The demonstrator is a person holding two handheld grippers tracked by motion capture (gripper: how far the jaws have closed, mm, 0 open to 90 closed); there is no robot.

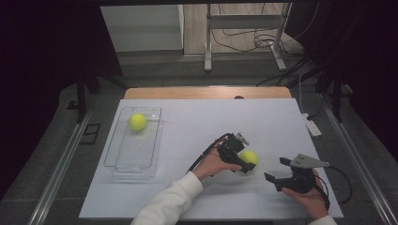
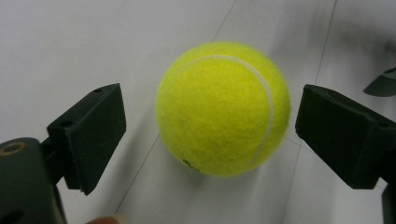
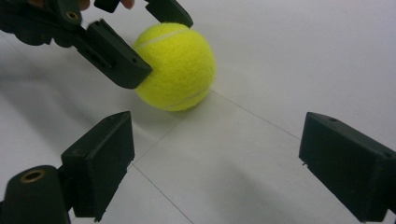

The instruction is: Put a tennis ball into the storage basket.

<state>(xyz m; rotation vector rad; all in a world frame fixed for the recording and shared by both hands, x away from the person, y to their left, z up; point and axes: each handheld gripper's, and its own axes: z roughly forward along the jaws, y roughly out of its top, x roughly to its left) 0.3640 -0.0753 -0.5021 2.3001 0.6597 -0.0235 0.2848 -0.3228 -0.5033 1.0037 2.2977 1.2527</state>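
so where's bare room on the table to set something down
The white table top is bare along its far right, behind both hand-held grippers. Crowded: the near middle, where the left hand-held gripper straddles a yellow tennis ball.

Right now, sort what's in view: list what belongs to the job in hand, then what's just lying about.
In the job:
tennis ball between the open left gripper jaws, not yet pinched
clear tray holding a second tennis ball

Lying about:
right gripper, open, idle
white power strip
metal stand
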